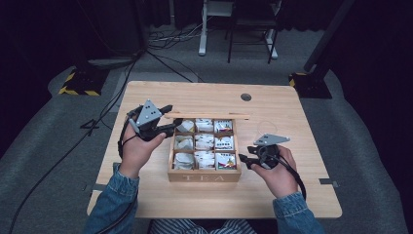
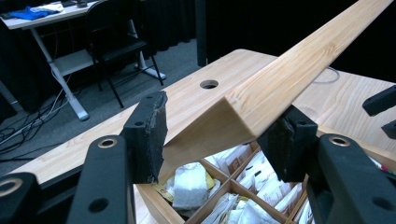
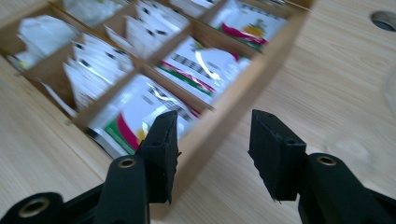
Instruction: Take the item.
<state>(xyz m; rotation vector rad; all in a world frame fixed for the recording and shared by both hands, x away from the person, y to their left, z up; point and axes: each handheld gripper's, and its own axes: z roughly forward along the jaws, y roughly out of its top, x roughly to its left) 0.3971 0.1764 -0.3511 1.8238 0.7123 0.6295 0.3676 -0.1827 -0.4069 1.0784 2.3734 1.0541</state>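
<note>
A wooden tea box marked TEA stands mid-table, its nine compartments full of tea bags. Its lid stands raised along the back edge. My left gripper is at the lid's left end, shut on it. In the left gripper view the lid runs up to the right from between the pads of that gripper. My right gripper hovers at the box's right side, open and holding nothing. In the right gripper view the gripper has the box wall beyond its jaws.
The light wooden table has a round cable hole behind the box. A thin wire loop lies to the right of the box. Beyond the table are desk legs, a chair and floor cables.
</note>
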